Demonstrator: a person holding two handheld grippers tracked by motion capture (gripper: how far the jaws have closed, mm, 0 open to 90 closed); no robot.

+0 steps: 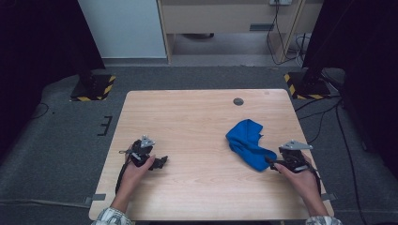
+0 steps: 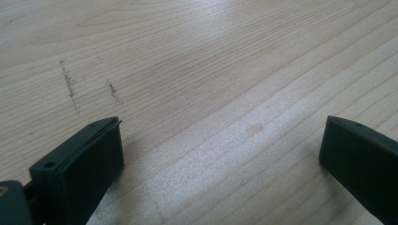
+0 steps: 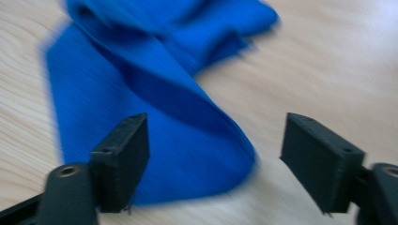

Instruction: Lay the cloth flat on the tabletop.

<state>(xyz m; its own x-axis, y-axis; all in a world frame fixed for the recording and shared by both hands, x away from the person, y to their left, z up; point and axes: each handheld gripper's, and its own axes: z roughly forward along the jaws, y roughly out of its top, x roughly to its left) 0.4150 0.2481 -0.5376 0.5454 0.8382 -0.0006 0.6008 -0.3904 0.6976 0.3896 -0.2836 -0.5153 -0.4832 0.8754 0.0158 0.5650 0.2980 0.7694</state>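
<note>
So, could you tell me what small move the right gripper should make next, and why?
Probably ease the right gripper forward and close on the near corner of the blue cloth. Its jaws stand apart with that corner between them, not yet pinched, on the table.

A wooden table (image 1: 197,117) stands on grey carpet (image 1: 61,140).

No legible text, label, brand, number or sign on anything in any view.

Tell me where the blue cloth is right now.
In the high view, the blue cloth lies crumpled on the table's right half, just ahead of the right gripper.
</note>
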